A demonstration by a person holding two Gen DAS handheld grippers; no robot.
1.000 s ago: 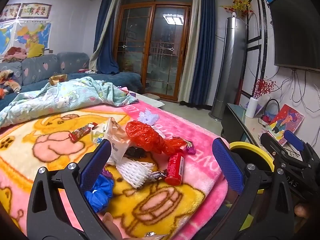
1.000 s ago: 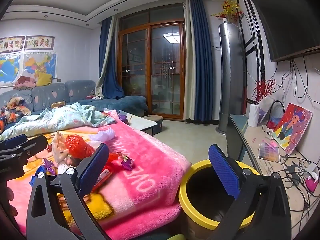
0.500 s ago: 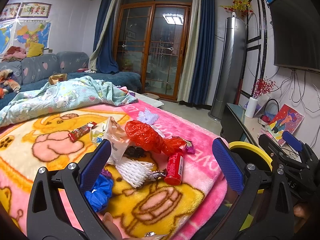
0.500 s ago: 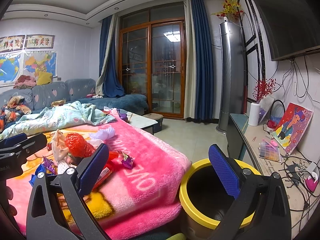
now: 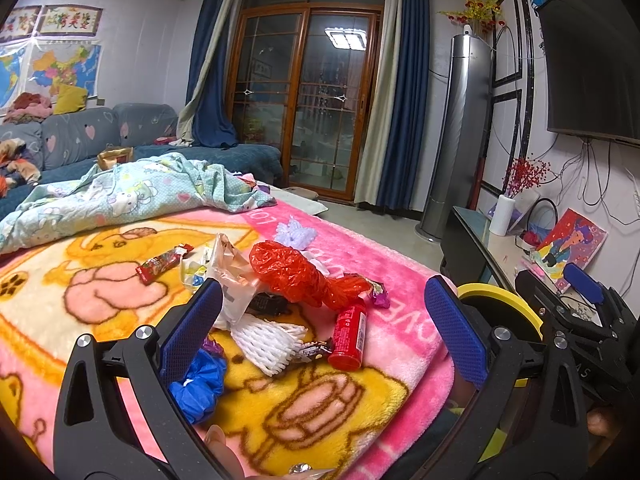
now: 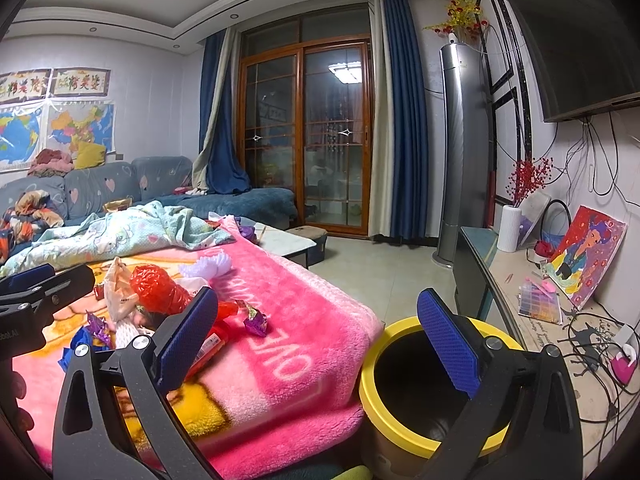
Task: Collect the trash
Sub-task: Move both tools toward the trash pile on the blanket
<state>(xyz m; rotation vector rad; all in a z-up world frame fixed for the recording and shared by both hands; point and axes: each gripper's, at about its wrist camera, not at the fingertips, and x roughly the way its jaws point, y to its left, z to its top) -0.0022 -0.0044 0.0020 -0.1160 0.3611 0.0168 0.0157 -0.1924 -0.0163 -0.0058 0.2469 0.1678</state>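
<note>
A heap of trash lies on the pink and yellow blanket (image 5: 360, 400): a red plastic bag (image 5: 288, 272), a red can (image 5: 349, 338), white foam netting (image 5: 266, 340), a blue bag (image 5: 198, 384), a pale bag (image 5: 232, 276), a red wrapper (image 5: 160, 266) and a purple wrapper (image 6: 256, 320). My left gripper (image 5: 320, 328) is open and empty, just short of the heap. My right gripper (image 6: 316, 340) is open and empty, between the blanket's edge and the yellow-rimmed bin (image 6: 380, 396). The bin's rim also shows in the left wrist view (image 5: 496, 300).
A light blue quilt (image 5: 132, 192) lies behind the heap, with a blue sofa (image 5: 80, 140) beyond. A TV stand (image 6: 560, 340) with cables, a picture and a white vase runs along the right wall. Bare floor (image 6: 376, 268) leads to the glass doors.
Both grippers have drifted very slightly; the scene is almost the same. The trash has not moved.
</note>
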